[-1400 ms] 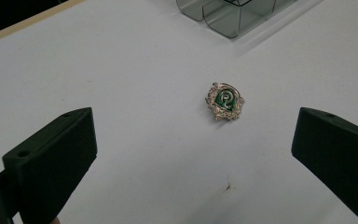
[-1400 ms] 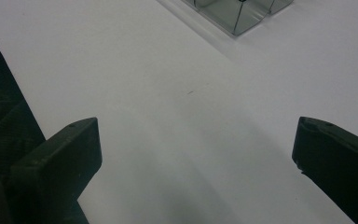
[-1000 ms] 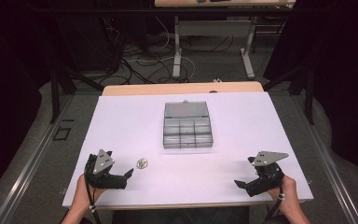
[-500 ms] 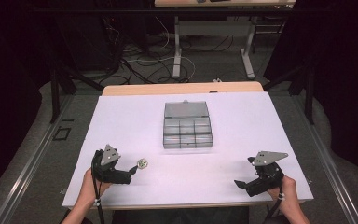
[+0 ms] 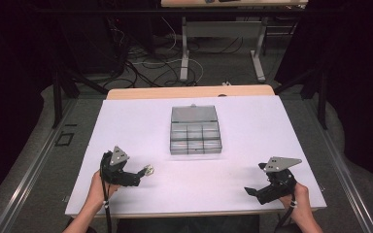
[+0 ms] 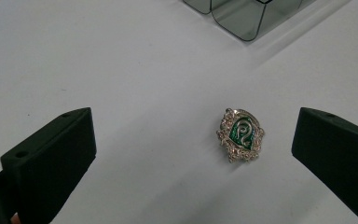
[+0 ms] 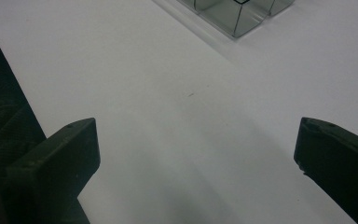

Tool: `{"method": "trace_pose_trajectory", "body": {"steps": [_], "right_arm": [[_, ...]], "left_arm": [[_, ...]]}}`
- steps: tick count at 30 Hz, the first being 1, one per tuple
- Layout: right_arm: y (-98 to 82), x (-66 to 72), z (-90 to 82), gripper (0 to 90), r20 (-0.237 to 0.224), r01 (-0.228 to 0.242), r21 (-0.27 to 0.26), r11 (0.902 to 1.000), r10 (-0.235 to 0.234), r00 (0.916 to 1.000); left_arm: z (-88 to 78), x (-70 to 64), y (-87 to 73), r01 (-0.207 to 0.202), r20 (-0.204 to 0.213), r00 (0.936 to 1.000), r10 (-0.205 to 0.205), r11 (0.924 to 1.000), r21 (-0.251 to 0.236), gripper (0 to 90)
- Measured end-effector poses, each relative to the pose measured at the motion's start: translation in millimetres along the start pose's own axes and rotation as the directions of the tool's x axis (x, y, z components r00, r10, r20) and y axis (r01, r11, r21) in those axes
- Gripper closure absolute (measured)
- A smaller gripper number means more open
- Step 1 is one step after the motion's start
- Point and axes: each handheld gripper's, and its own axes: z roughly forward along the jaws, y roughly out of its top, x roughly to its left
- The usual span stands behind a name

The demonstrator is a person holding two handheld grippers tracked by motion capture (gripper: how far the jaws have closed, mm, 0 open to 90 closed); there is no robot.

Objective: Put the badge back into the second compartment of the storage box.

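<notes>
My left claw [image 6: 193, 154] low over tabletop [image 6: 121, 70], jaws spread, brooch [image 6: 240, 134] between them, untouched; compartment box [image 6: 247, 16] beyond. Right claw [image 5: 262, 190] spread, resting.

The pendant [image 6: 241, 135] looks like silvery metal, its rim rough and beaded, with a glossy green enamel-like centre. Both jaws of the left gripper [image 6: 193, 154] are matt black, plastic or rubber by the look, smooth-faced. The right gripper [image 7: 196, 163] has the same dull black finish. The table top [image 5: 252, 126] is a smooth, matt white sheet, with a pale wood edge at the far side. The compartment box [image 5: 194, 129] is clear grey-tinted plastic, glossy.
</notes>
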Motion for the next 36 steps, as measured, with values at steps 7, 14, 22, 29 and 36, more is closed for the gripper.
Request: {"method": "trace_pose_trajectory", "body": {"steps": [7,14,22,29,36], "right_arm": [[0.0,1.0,0.3,0.0,-0.006,-0.009,0.024,0.9997,0.009,0.9999],[-0.1,0.8,0.5,0.0,-0.006,-0.006,0.023,0.9997,0.006,1.0],[-0.2,1.1,1.0,0.0,-0.001,-0.007,0.02,0.9998,0.007,1.0],[-0.1,1.4,0.8,0.0,-0.001,-0.005,0.023,0.9997,0.006,1.0],[-0.1,1.3,0.8,0.0,0.0,-0.004,0.023,0.9997,0.004,1.0]], "left_arm": [[7.5,0.3,2.6,0.005,0.012,0.9999,-0.005,0.9998,0.02,0.0],[14.0,2.0,3.8,0.019,0.033,0.9993,-0.021,0.9987,0.047,0.5],[25.3,0.8,6.1,0.009,0.057,0.9983,-0.014,0.9961,0.087,3.1],[29.5,0.2,5.8,0.022,0.062,0.9976,-0.03,0.9932,0.114,13.0],[34.9,-1.0,5.3,0.02,0.117,0.9925,-0.037,0.989,0.146,19.7]]}}
